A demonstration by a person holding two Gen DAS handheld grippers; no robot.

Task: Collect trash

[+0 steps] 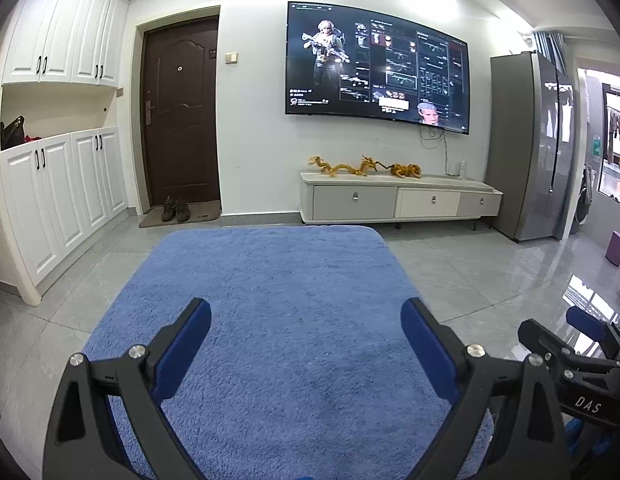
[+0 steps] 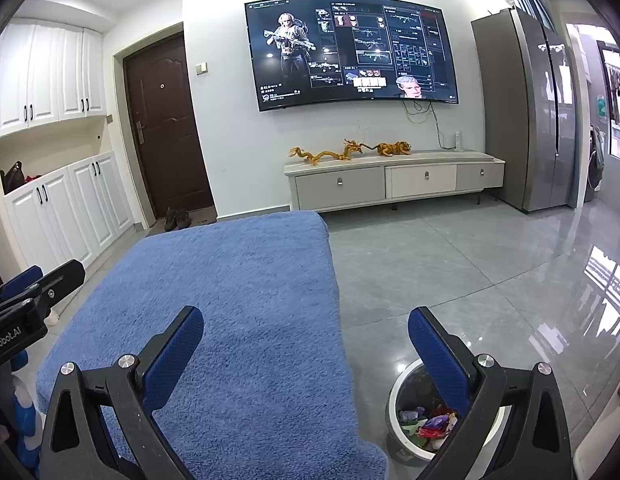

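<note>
Both grippers, left gripper (image 1: 306,320) & right gripper (image 2: 306,328), fingers apart w/ nothing between; wrappers (image 2: 429,424) in bin (image 2: 393,396) under right finger, rug (image 1: 270,280) bare ahead — prob. done, next: scan for strays.

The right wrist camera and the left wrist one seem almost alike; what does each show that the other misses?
Only the right wrist view shows the trash bin on the grey floor beside the blue rug, with colourful wrappers inside.

Only the left wrist view shows a purple stool at the far right.

Both show the rug, the wall television, the white TV cabinet with golden dragon figures, the brown door, the shoes and the grey refrigerator. Both grippers, left gripper and right gripper, have open, empty jaws.
</note>
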